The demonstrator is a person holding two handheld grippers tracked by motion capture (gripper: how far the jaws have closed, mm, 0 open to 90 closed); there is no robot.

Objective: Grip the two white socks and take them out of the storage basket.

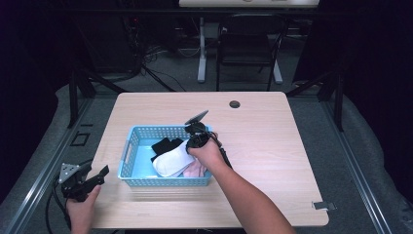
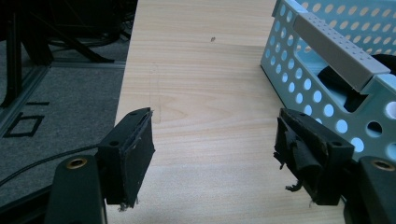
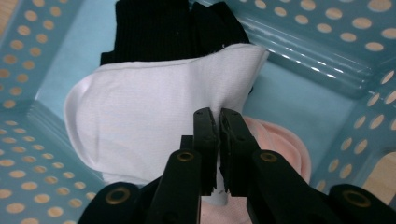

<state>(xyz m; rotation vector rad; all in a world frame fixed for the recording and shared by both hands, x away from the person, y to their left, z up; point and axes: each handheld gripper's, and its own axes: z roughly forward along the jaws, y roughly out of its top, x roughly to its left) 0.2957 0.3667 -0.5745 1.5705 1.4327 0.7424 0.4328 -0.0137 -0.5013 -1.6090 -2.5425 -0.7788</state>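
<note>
- In the high view, the worktop (image 1: 263, 126) is evenly lit from above, while the room around it falls to near black.
- The basket (image 1: 127, 152) casts a soft, short shadow toward the near edge.
- The high view is slightly soft and grainy, fine detail lost.
- The left gripper view is bright, the wood grain sharp, the black jaws close to the lens a little soft.
- In the right gripper view, the white sock (image 3: 140, 116) is almost blown out, and glare streaks the basket wall.
</note>
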